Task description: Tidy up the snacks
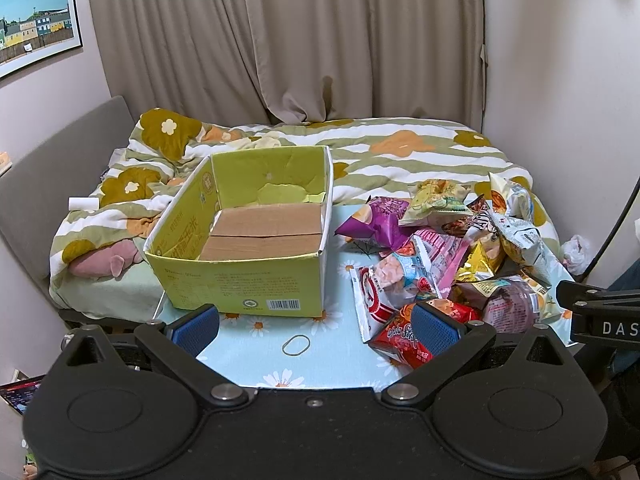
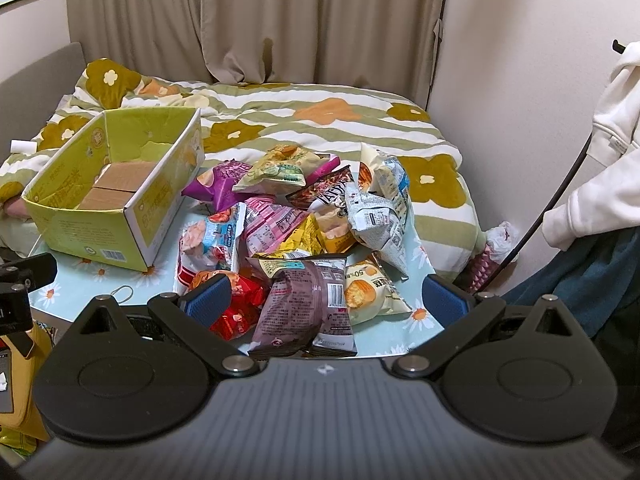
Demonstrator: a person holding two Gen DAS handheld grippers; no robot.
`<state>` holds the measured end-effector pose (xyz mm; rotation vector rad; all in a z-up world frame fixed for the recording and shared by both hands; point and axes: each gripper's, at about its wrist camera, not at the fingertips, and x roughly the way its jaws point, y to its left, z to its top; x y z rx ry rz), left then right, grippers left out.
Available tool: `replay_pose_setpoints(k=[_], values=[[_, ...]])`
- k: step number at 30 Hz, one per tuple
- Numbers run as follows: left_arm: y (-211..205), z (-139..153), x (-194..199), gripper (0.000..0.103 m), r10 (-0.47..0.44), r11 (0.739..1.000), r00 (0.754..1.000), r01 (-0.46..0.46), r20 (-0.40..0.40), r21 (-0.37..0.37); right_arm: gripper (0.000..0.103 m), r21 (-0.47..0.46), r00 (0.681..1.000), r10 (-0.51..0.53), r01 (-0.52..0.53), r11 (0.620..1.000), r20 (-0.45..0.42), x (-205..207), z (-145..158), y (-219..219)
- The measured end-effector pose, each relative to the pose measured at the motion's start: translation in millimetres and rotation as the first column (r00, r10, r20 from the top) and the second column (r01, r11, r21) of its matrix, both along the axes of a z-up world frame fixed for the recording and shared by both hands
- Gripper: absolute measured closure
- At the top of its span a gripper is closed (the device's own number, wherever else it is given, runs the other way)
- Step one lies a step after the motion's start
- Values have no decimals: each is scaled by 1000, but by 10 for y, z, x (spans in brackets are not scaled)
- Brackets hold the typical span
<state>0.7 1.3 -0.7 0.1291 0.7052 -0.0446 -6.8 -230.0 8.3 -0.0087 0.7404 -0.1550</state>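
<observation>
A yellow-green cardboard box (image 1: 236, 280) stands open on the table's left side, with only its brown bottom flaps showing inside; it also shows in the right wrist view (image 2: 96, 236). A pile of snack bags (image 1: 452, 252) lies on the table to its right, also in the right wrist view (image 2: 304, 220). My left gripper (image 1: 316, 330) is open and empty, low over the table's near edge, its right pad next to a red bag (image 1: 400, 340). My right gripper (image 2: 326, 304) is open and empty, with a mauve bag (image 2: 308, 312) lying between its pads.
The table wears a light blue daisy cloth (image 1: 256, 360) with a rubber band (image 1: 296, 345) on it. A bed with a flowered quilt (image 1: 400, 152) lies behind. A person in white (image 2: 600, 152) stands at the right. Curtains (image 1: 320, 40) hang at the back.
</observation>
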Motion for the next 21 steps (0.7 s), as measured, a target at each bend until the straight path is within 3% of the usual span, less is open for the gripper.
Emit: replay_pose_setpoints(k=[21], values=[[25, -19, 7, 0, 1, 1000, 1000, -1, -4, 0, 0, -1, 1000, 2, -2, 1000, -1, 16, -1, 1]])
